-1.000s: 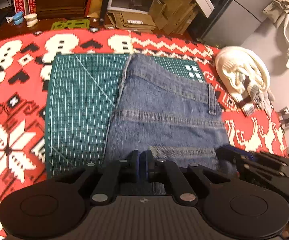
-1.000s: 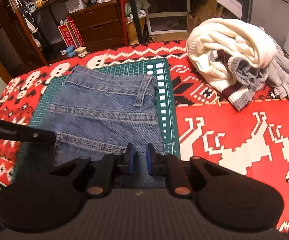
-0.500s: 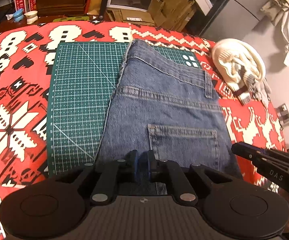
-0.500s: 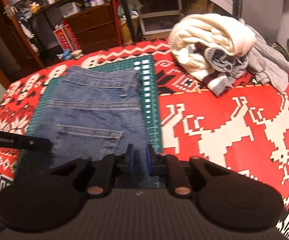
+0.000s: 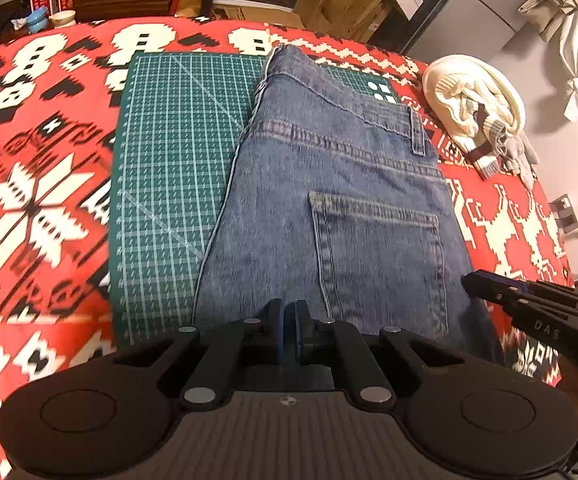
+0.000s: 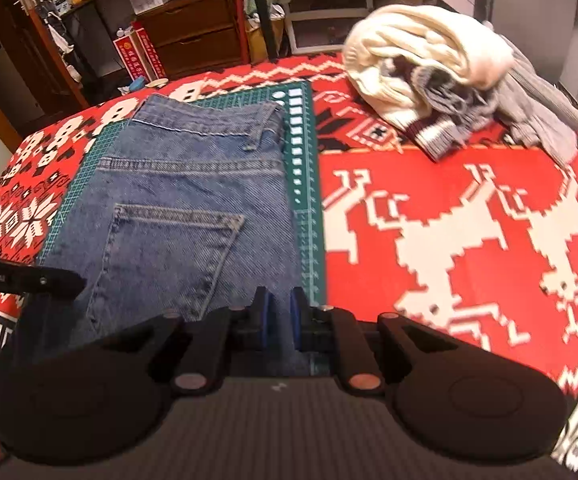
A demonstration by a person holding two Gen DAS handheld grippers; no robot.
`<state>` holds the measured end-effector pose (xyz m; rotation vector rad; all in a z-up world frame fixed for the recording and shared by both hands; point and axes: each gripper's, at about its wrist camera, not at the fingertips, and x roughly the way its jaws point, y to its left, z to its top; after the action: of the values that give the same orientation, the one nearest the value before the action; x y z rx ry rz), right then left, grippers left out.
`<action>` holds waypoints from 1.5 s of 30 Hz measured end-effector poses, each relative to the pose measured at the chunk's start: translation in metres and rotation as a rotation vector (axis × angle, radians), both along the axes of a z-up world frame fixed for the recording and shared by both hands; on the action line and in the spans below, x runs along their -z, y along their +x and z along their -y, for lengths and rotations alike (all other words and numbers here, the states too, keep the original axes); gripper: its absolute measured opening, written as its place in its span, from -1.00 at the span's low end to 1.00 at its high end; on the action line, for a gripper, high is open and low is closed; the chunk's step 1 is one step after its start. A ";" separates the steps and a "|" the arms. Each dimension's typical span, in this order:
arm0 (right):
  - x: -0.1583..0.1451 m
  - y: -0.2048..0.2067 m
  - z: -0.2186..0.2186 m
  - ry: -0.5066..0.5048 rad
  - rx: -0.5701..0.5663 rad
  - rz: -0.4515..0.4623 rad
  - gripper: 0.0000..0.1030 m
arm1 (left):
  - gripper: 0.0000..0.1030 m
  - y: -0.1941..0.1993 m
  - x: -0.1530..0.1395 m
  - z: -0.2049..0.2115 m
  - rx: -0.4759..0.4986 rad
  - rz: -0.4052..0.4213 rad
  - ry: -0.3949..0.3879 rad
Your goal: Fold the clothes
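Observation:
Blue jeans [image 5: 329, 184] lie back side up on the green cutting mat [image 5: 177, 152], waistband at the far end, one back pocket showing. Their near end runs under both grippers and is hidden. My left gripper [image 5: 288, 312] sits at the near edge of the denim, its jaws pinched together on the fabric. My right gripper [image 6: 279, 300] grips the jeans [image 6: 193, 184] near their right edge, a narrow gap filled with denim between its pads. In the left wrist view, the right gripper [image 5: 469, 280] shows at the jeans' right side.
A red patterned blanket [image 6: 449, 220] covers the surface under the mat [image 6: 303, 152]. A pile of cream and grey knitwear [image 6: 429, 52] lies at the far right. Drawers, boxes and shelves stand beyond the far edge.
Both grippers have drawn back toward the near edge, so the whole back pocket now shows. The jeans keep their place on the mat. The jaws have not changed.

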<state>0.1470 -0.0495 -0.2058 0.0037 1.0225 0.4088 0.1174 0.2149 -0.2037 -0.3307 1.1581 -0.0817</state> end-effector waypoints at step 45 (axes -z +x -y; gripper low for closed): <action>-0.021 -0.077 0.046 0.047 -0.031 -0.115 -0.74 | -0.71 -0.118 -0.017 -0.019 -0.024 -0.036 0.062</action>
<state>0.0699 -0.0952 -0.1852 0.0541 1.1274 0.4646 -0.0009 0.2340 -0.1864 -0.2924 1.1899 -0.0186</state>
